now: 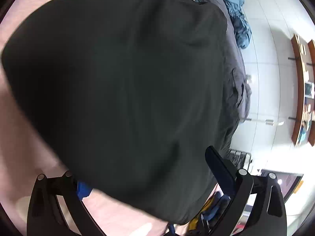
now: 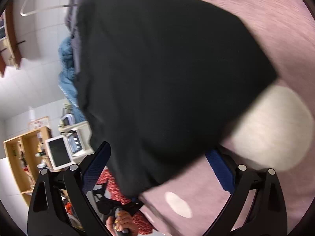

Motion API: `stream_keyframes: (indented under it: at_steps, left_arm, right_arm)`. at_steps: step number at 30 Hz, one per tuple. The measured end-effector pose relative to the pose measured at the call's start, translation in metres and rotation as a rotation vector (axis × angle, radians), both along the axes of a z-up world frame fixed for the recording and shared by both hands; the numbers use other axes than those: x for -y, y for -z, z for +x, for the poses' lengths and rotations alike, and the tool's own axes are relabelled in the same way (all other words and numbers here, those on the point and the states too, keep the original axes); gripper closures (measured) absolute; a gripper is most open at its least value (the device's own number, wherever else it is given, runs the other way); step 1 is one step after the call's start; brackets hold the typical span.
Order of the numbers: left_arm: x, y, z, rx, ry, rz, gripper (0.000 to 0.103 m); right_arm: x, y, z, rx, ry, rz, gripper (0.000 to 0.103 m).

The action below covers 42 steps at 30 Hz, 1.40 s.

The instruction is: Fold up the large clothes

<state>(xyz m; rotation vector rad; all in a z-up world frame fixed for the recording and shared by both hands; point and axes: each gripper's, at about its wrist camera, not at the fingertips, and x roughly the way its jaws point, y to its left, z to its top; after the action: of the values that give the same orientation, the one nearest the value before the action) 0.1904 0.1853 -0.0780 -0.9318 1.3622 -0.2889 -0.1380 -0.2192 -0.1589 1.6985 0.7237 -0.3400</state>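
Your left gripper (image 1: pixel 149 177) and right gripper (image 2: pixel 157 167) both stand spread around the black garment (image 1: pixel 118 78), which lies ahead across the pink bedspread (image 2: pixel 275 19), equally near each.

We are seeing a pink bedspread (image 2: pixel 265 19) with pale round patches lying as the work surface. We are noting a blue quilt (image 2: pixel 67 74) bunched at its far edge. A wooden shelf unit (image 2: pixel 25 157) is standing beside a white monitor (image 2: pixel 58 153), and wall shelves (image 1: pixel 301 90) are hanging on the white tiled wall (image 1: pixel 271 49).
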Motion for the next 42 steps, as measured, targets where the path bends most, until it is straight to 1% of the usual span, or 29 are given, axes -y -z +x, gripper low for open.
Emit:
stream_keyframes:
  at_steps: [1,2,3,4,6,8,10,11,12,13,14,15,16,17,18,19,21,23,24,27,30,33,36,38,40,42]
  left_arm:
    - [0.000,0.002,0.003,-0.002,-0.007,-0.001,0.007]
    - [0.001,0.002,0.006,-0.008,-0.017,-0.001,0.007]
    - [0.001,0.002,0.008,-0.009,-0.039,-0.019,0.007]
    - [0.002,0.002,0.010,-0.005,-0.056,-0.045,0.007]
    - [0.002,0.004,0.015,-0.002,-0.065,-0.074,0.007]
    - [0.007,0.003,0.021,0.008,-0.047,-0.073,0.007]
    - [0.014,0.003,0.026,0.029,-0.014,-0.060,0.007]
    - [0.015,0.003,0.027,0.033,-0.011,-0.056,0.007]
    - [0.015,0.005,0.026,0.036,-0.014,-0.056,0.007]
    - [0.015,0.005,0.025,0.037,-0.019,-0.059,0.008]
    - [0.014,0.005,0.025,0.037,-0.018,-0.056,0.014]
    - [0.014,0.004,0.023,0.029,-0.001,-0.022,0.031]
    - [0.015,0.003,0.022,0.023,0.016,0.015,0.040]
    - [0.014,0.002,0.019,0.023,0.032,0.036,0.053]
    - [0.013,0.001,0.018,0.023,0.045,0.041,0.064]
    - [0.011,-0.001,0.016,0.026,0.060,0.037,0.067]
    - [0.011,-0.006,0.015,0.025,0.069,0.030,0.077]
    - [0.015,-0.018,0.016,0.045,0.102,0.055,0.082]
    - [0.021,-0.031,0.016,0.080,0.141,0.086,0.083]
    - [0.028,-0.056,0.017,0.136,0.200,0.105,0.085]
    - [0.024,-0.072,0.016,0.152,0.215,0.089,0.085]
    - [0.017,-0.081,0.004,0.160,0.246,0.118,0.086]
    - [-0.004,-0.081,-0.024,0.124,0.257,0.122,0.086]
    - [-0.015,-0.075,-0.043,0.097,0.277,0.161,0.086]
    - [-0.022,-0.069,-0.059,0.070,0.297,0.190,0.086]
    - [-0.020,-0.067,-0.061,0.075,0.315,0.219,0.086]
  right_arm:
    - [0.001,-0.001,0.010,0.025,-0.014,-0.004,0.013]
    - [0.003,-0.002,0.018,0.009,-0.025,-0.020,0.013]
    - [0.004,-0.001,0.025,-0.001,-0.033,-0.031,0.013]
    - [0.007,0.002,0.033,0.007,-0.028,-0.029,0.013]
    - [0.012,0.007,0.044,0.022,0.004,-0.012,0.013]
    - [0.016,0.007,0.055,0.034,0.017,-0.014,0.013]
    - [0.019,0.005,0.069,0.027,-0.015,-0.043,0.013]
    - [0.019,0.004,0.076,0.018,-0.033,-0.059,0.015]
    - [0.019,0.003,0.079,0.007,-0.039,-0.067,0.028]
    - [0.019,0.003,0.081,-0.026,-0.043,-0.071,0.042]
    - [0.020,0.004,0.081,-0.069,-0.050,-0.070,0.067]
    - [0.021,0.007,0.079,-0.091,-0.049,-0.060,0.074]
    - [0.021,0.009,0.077,-0.092,-0.046,-0.046,0.083]
    - [0.021,0.010,0.075,-0.096,-0.046,-0.037,0.087]
    - [0.021,0.008,0.075,-0.102,-0.053,-0.035,0.088]
    - [0.021,0.002,0.079,-0.121,-0.077,-0.057,0.091]
    - [0.019,-0.014,0.090,-0.166,-0.137,-0.124,0.094]
    - [0.016,-0.034,0.098,-0.173,-0.171,-0.175,0.094]
    - [0.014,-0.043,0.101,-0.169,-0.180,-0.191,0.094]
    - [0.009,-0.078,0.107,-0.154,-0.223,-0.273,0.095]
    - [0.004,-0.097,0.106,-0.147,-0.236,-0.310,0.095]
    - [-0.013,-0.109,0.091,-0.168,-0.227,-0.301,0.095]
    - [-0.032,-0.115,0.070,-0.197,-0.240,-0.297,0.095]
    - [-0.044,-0.111,0.051,-0.214,-0.241,-0.274,0.095]
    - [-0.050,-0.100,0.033,-0.241,-0.240,-0.254,0.095]
    - [-0.053,-0.097,0.030,-0.250,-0.234,-0.241,0.095]
